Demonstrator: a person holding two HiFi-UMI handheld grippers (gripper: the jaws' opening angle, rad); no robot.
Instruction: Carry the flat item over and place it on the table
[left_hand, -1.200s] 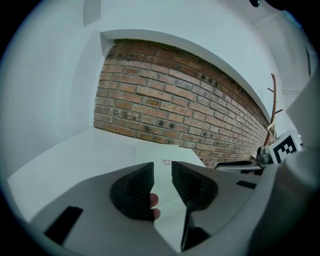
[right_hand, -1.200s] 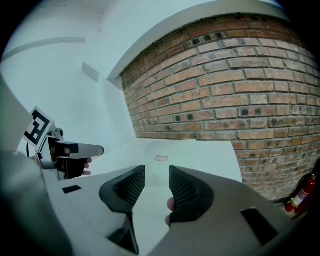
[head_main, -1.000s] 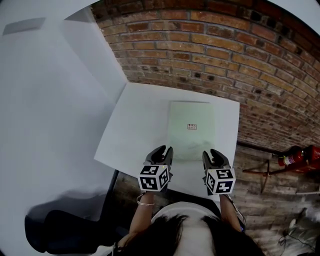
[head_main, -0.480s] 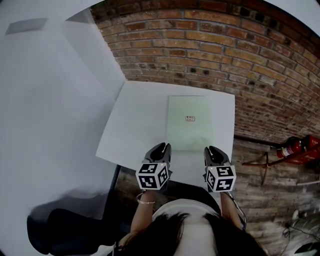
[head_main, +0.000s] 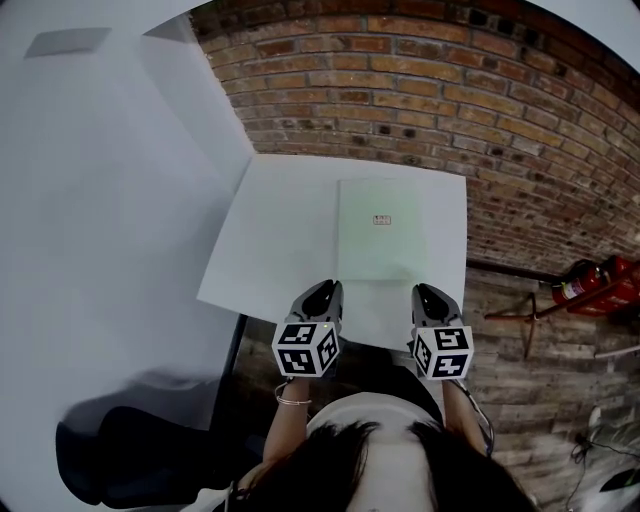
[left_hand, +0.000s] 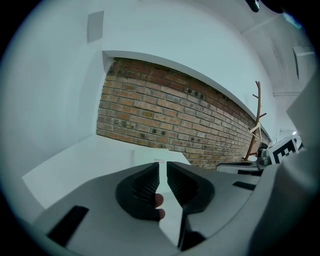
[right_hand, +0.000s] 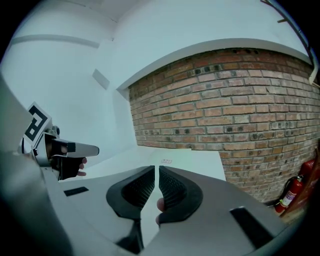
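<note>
The flat item (head_main: 380, 230), a pale green sheet with a small label, lies flat on the white table (head_main: 280, 230), right of centre. My left gripper (head_main: 322, 292) hovers at the table's near edge, short of the sheet's near left corner. My right gripper (head_main: 430, 295) hovers at the same edge, level with the sheet's right corner. Both have just been closing. In the left gripper view the jaws (left_hand: 162, 167) stand with only a thin slit and nothing between them. The right gripper (right_hand: 156, 170) looks the same, with the sheet (right_hand: 172, 156) ahead of it.
A brick wall (head_main: 450, 90) backs the table and a white wall (head_main: 90, 200) runs along its left. A red fire extinguisher (head_main: 590, 285) lies on the wooden floor to the right. A dark seat (head_main: 120, 450) sits at the lower left. A wooden coat stand (left_hand: 257, 120) stands far right.
Both grippers drew back from the sheet's near edge to the table's near edge, and their jaws narrowed from open to almost touching. The sheet stays flat on the table.
</note>
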